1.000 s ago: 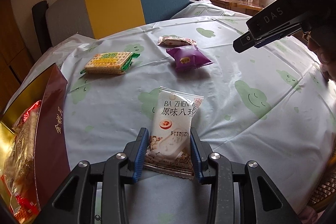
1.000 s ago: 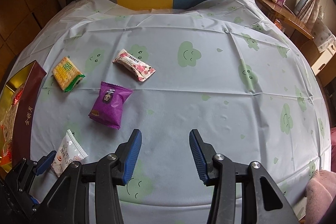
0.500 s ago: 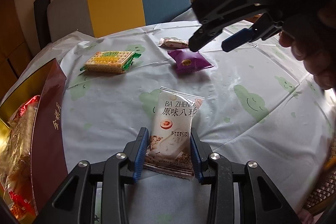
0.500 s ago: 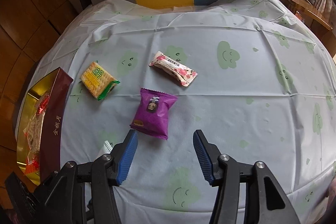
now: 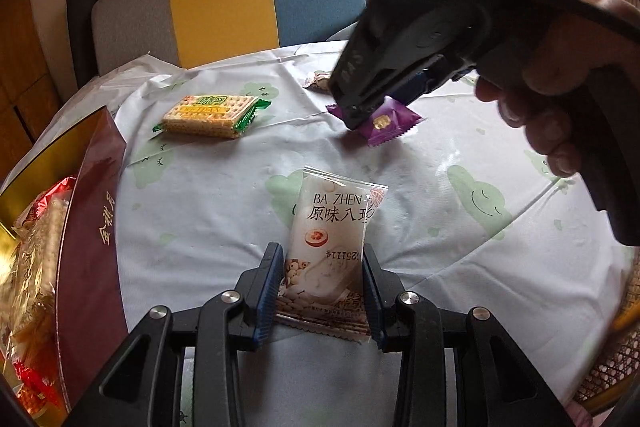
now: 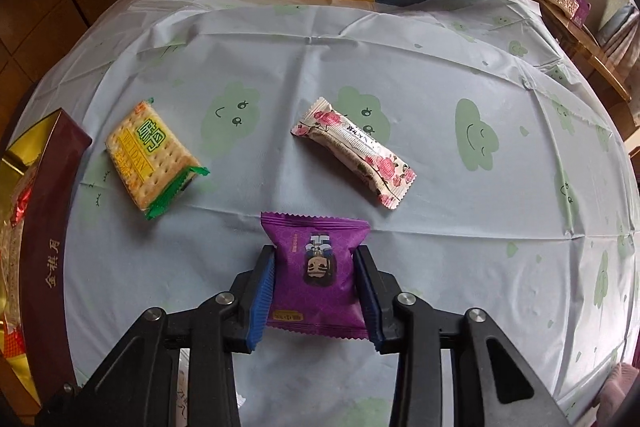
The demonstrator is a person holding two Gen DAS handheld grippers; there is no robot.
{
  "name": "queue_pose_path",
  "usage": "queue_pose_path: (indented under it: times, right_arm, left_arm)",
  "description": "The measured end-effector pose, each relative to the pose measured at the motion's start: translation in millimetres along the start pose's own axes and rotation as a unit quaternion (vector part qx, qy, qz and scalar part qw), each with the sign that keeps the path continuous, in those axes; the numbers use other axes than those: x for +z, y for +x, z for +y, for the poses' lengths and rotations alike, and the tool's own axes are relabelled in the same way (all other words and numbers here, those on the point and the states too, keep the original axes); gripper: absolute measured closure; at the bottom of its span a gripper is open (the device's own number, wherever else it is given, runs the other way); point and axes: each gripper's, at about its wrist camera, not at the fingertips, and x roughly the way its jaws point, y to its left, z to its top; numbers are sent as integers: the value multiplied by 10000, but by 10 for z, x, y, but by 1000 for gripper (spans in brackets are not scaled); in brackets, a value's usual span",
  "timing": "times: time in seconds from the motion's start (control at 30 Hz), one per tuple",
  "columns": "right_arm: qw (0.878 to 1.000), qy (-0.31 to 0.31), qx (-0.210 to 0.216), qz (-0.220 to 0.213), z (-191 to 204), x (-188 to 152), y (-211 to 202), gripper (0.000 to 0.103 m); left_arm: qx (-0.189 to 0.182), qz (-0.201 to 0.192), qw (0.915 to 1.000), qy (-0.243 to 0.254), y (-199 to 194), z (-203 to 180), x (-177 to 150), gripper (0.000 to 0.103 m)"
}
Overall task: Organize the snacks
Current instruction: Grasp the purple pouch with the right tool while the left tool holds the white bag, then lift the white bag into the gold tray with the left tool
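Right hand-held gripper (image 6: pixel 316 293) arrived, closing (purple packet (image 6: pixel 318 269) between)

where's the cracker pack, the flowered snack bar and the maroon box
cracker pack (image 6: pixel 150 163), right wrist view, middle of its top face
flowered snack bar (image 6: pixel 354 151), right wrist view, centre of the wrapper
maroon box (image 5: pixel 94 247), left wrist view, its side wall by the gold lettering

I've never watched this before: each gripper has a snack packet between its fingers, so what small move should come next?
Probably finish the right gripper closing on the purple packet, then lift it. Its jaws are closing with the packet between them, lying on the tablecloth. The left gripper already clamps the white packet.
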Motion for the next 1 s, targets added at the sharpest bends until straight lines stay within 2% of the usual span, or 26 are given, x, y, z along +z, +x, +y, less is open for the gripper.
queue_pose_path:
  times: [0.13,0.3,0.4,0.47,0.67,1.0]
  right_arm:
    - [9980,-570,-203,155,-69,-193,-158,66]
    - [9951,-654,-64,742,-410,-563,-143,64]
    - [9971,-416,185,614,-561,-661,-135,63]
    - [9967,-472,155,646,-558,-654,-106,63]
    - [9967,-520,167,601,-627,-674,-77,63]
    - [9954,-803,-32,515,-416,-792,-77,62]
  left_arm:
    - [16,20,10000,6,4,-7,5,65]
    - [17,154,9998,-105,21,11,59,66]
    - [-7,336,9993,-178,18,35,138,70]
    - [-85,362,9988,-329,-22,70,182,70]
    - [-28,167,9988,-455,-281,102,277,70]
    - [262,-218,9968,-718,-806,268,404,70]
